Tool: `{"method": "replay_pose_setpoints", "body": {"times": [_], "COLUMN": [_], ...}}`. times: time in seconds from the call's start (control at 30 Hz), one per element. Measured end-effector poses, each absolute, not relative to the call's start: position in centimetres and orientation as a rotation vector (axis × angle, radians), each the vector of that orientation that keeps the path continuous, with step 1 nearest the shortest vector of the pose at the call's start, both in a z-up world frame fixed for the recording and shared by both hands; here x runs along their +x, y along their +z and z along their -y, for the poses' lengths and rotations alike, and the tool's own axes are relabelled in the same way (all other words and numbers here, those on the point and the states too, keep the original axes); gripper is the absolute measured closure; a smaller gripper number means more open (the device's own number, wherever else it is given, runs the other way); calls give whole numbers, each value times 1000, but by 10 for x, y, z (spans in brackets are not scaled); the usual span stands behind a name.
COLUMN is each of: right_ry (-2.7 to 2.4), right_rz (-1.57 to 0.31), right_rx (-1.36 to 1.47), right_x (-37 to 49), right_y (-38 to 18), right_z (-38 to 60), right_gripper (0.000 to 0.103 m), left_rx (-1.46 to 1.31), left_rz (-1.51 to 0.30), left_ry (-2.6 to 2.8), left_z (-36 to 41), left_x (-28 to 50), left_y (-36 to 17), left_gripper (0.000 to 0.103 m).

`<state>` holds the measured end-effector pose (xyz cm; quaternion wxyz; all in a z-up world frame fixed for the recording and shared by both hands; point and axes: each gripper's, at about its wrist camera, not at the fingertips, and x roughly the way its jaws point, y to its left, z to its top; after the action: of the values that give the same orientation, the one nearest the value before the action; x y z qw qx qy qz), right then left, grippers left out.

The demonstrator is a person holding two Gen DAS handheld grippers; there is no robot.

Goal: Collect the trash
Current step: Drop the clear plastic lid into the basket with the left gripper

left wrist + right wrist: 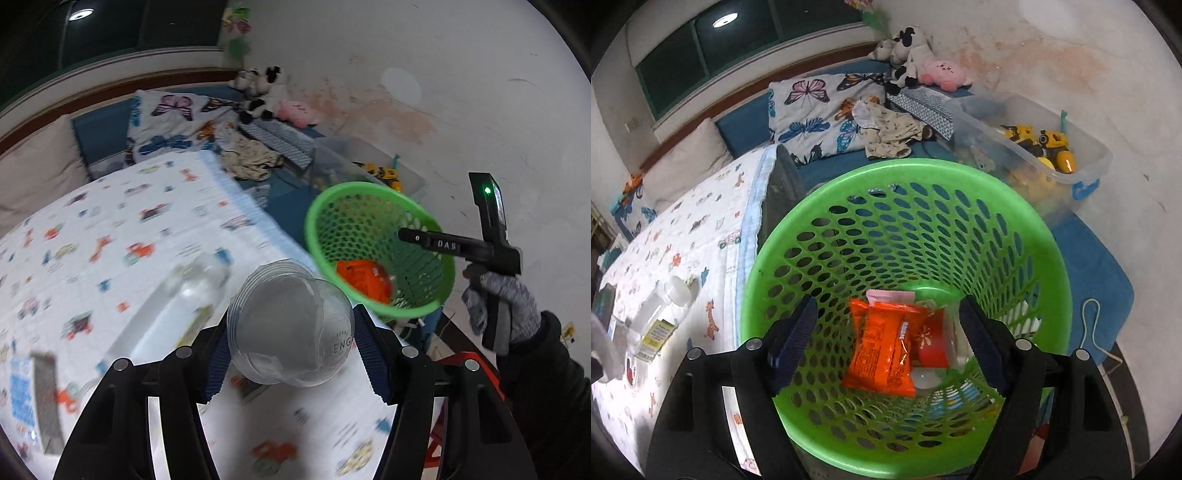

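On the bed's printed sheet (110, 229), left of the green basket (436, 302), a clear bottle (192, 288) lies on its side, waiting. Next, the left gripper (291, 347) pinches a clear plastic cup (291, 325) by its sides, near the basket but not over it yet. The cup looks thin and slippery, so it could squash or pop out and roll away. Over the basket, the right gripper (886, 339) is spread wide and empty, above the orange snack packet (882, 350). The two grippers might bump at the rim.

Basket (905, 236) beside the bed (683, 236), wrapper (879, 350) in basket, bottle (661, 314) on bed
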<state>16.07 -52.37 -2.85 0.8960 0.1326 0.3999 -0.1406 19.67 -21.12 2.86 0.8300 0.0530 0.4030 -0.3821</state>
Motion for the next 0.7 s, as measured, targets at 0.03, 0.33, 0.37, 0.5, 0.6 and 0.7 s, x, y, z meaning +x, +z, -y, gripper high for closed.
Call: {"method": "replay_pose_setpoints", "body": {"times": [0.03,0.33,0.37,0.5,0.6,0.7], "right_ry": [-295,-296,-294,-292,-293,-298], "right_rz": [-820,-748,-741,-722,-720,-720], "right_rx": [276,309,317,336,337,343], "right_x": [157,120,116,103,96,90], "right_y": [-26,-5,-3,-2,-4,-7], "right_z": [526,542,544,549,551,555], "right_gripper": [24,23,23,22,22,22], "left_rx": [119,142,146,161,179,202], "left_rz": [-854,-905,-912,-939,-958,-968], "left_ry": [-817,-907,-919,-955,-965,-966], "left_z": [221,300,312,347,371,386], "left_x": [199,212,213,214,214,215], "left_y": [28,18,17,10,3,-3], "left_gripper": [43,44,43,43,43,43]}}
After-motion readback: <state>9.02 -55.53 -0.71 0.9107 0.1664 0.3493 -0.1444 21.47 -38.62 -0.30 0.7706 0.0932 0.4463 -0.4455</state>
